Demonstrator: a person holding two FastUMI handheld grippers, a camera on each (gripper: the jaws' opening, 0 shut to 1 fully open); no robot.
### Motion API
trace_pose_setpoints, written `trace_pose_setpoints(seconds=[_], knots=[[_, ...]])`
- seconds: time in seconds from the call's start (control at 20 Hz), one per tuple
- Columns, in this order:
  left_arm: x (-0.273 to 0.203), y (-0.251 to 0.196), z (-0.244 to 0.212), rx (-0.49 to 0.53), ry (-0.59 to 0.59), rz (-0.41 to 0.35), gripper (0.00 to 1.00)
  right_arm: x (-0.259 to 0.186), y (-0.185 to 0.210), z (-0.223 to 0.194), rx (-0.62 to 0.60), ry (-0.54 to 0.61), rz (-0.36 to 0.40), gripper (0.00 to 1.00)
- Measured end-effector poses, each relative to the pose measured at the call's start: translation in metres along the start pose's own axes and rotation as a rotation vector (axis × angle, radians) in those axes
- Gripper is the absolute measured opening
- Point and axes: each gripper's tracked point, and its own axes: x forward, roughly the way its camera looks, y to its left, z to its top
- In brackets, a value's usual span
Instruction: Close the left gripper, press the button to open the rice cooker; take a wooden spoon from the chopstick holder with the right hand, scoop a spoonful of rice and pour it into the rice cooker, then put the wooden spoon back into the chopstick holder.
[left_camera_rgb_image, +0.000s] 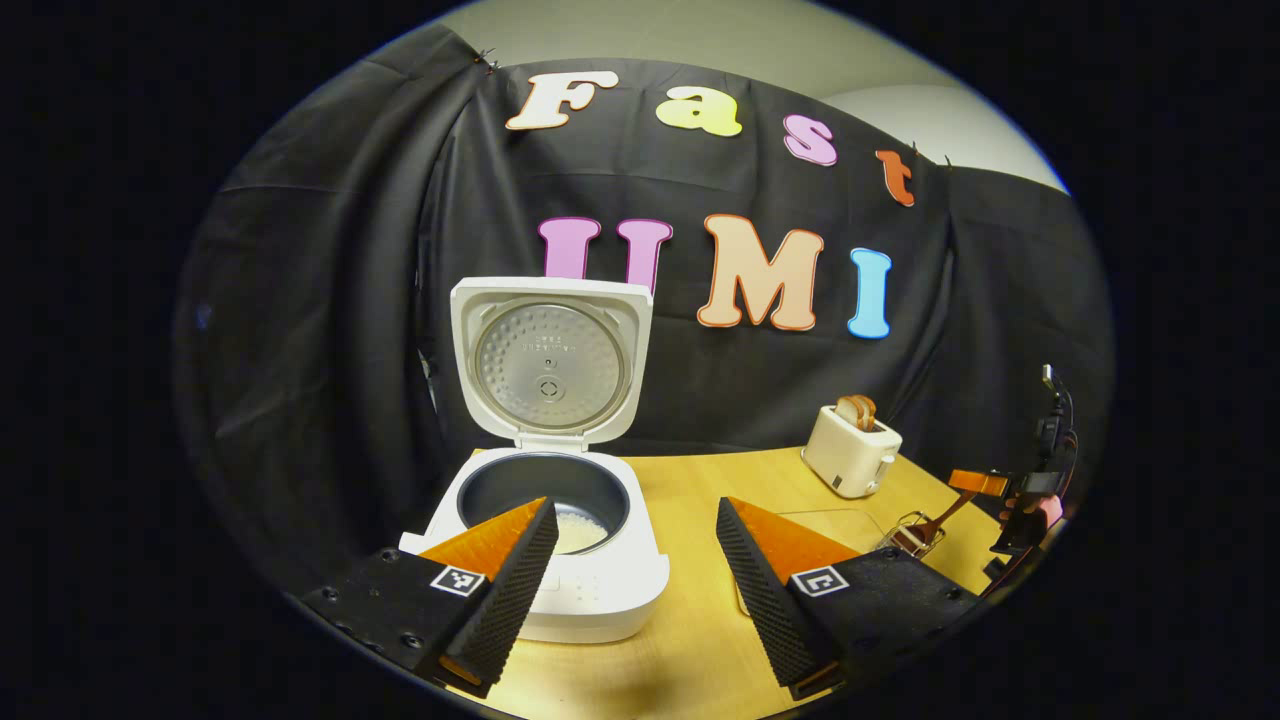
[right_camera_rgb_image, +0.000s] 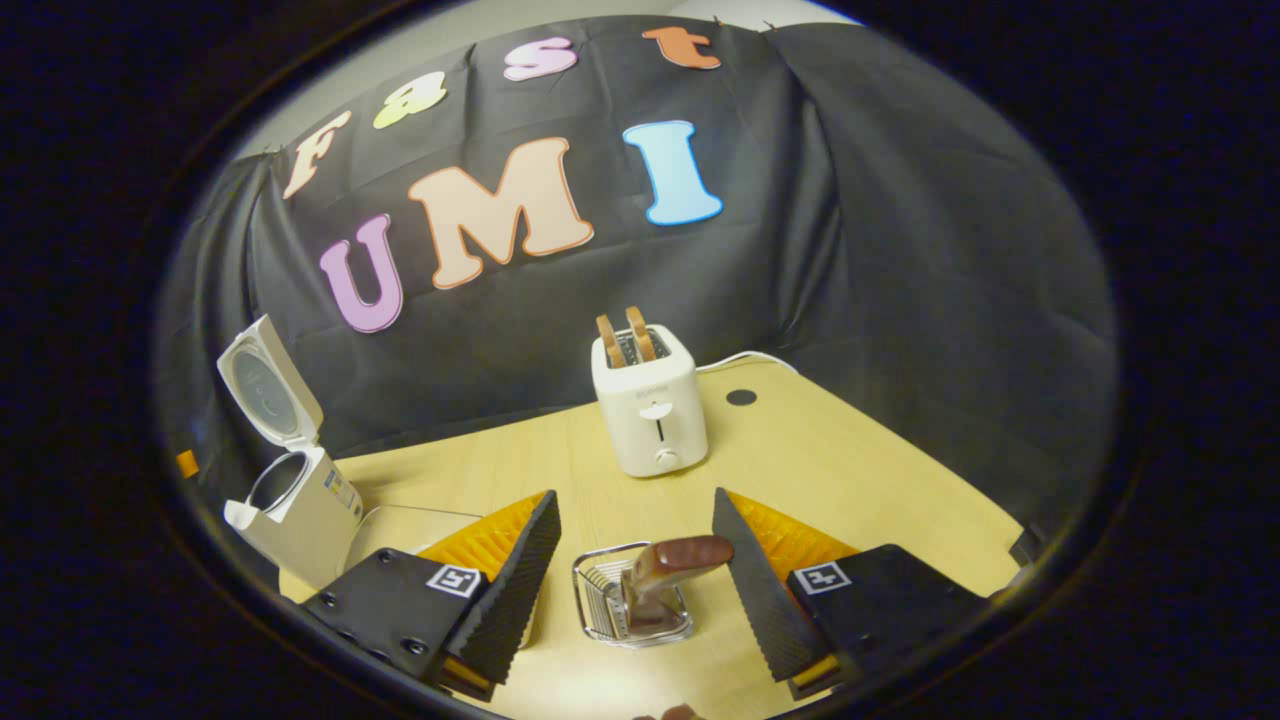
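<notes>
Wooden spoon (right_camera_rgb_image: 665, 572) between open right gripper (right_camera_rgb_image: 636, 580) fingers

Left gripper (left_camera_rgb_image: 635, 560) held low, level with the camera's line, fingers spread wide apart, nothing between the ridged pads (left_camera_rgb_image: 520, 590). Fingertips at about 11 and 1 o'clock from bottom centre in the left gripper view.

Right gripper (right_camera_rgb_image: 635, 560) likewise wide open, tilted downward, fingers (right_camera_rgb_image: 755, 590) converging toward 12 o'clock, touching nothing. Same gripper (left_camera_rgb_image: 985, 485) seen far off at about 4 o'clock in the left gripper view, with the holding hand (left_camera_rgb_image: 1035, 512) just beside it; finger spread there too small to tell.
</notes>
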Motion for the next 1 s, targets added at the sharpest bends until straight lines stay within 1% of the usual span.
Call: trace_pose_setpoints(seconds=[0.2, 0.3, 0.35, 0.55, 0.75, 0.85, 0.95, 1.0], knots=[[0.008, 0.006, 0.022, -0.019, -0.035, 0.001, 0.95, -0.032, -0.007, 0.031, 0.003, -0.065, -0.026, 0.96], [0.017, 0.008, 0.036, -0.016, -0.053, -0.004, 0.95, -0.051, -0.003, 0.046, 0.007, -0.098, -0.025, 0.98], [0.022, 0.009, 0.043, -0.012, -0.061, -0.007, 0.95, -0.061, 0.000, 0.052, 0.008, -0.112, -0.021, 0.99], [0.046, 0.018, 0.085, 0.012, -0.111, -0.018, 0.94, -0.097, 0.019, 0.065, 0.006, -0.148, -0.004, 0.98], [0.077, 0.033, 0.136, -0.003, -0.163, -0.020, 0.94, -0.130, 0.044, 0.066, 0.009, -0.172, 0.017, 0.97], [0.092, 0.044, 0.156, 0.005, -0.181, -0.009, 0.94, -0.145, 0.063, 0.065, 0.015, -0.180, 0.024, 0.97], [0.111, 0.055, 0.172, 0.002, -0.171, -0.006, 0.92, -0.155, 0.075, 0.059, 0.023, -0.175, 0.034, 0.97], [0.119, 0.062, 0.181, -0.007, -0.174, -0.005, 0.93, -0.159, 0.082, 0.054, 0.022, -0.169, 0.041, 0.97]])
